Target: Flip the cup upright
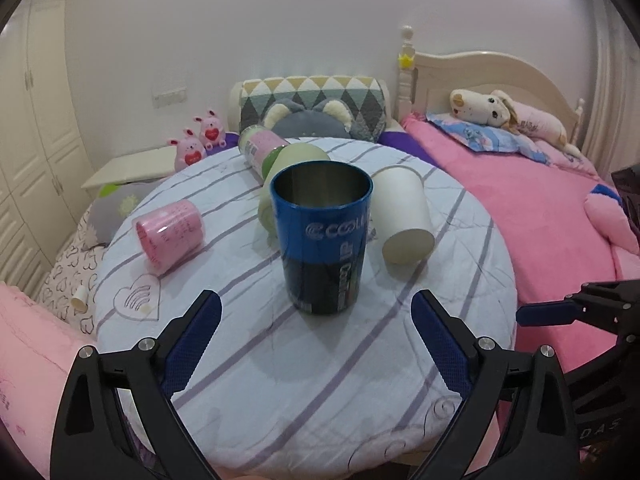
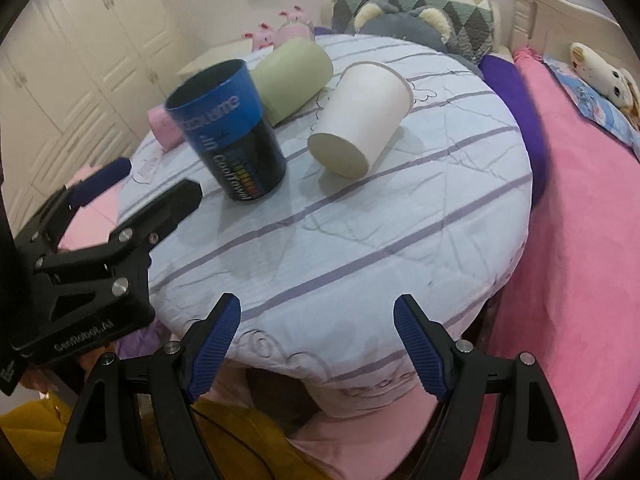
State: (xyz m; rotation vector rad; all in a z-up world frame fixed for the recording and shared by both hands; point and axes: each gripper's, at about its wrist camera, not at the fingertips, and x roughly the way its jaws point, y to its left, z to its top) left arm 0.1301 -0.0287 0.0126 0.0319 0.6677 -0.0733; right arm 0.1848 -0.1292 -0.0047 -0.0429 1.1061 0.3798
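Note:
A blue and black metal cup (image 1: pixel 322 236) stands upright on the round cloth-covered table (image 1: pixel 304 368), mouth up; it also shows in the right wrist view (image 2: pixel 232 132). My left gripper (image 1: pixel 316 340) is open and empty, just short of the cup, its fingers apart on either side. My right gripper (image 2: pixel 318 344) is open and empty at the table's near edge. A white paper cup (image 1: pixel 404 216) lies on its side right of the blue cup, also in the right wrist view (image 2: pixel 364 118). A pale green cup (image 2: pixel 294 78) lies behind.
A pink cup (image 1: pixel 170 232) lies on its side at the table's left. Another pink and green cup (image 1: pixel 260 146) lies at the back. A pink bed (image 1: pixel 532 200) with plush toys runs along the right. Wardrobe doors (image 2: pixel 80 60) stand at the left.

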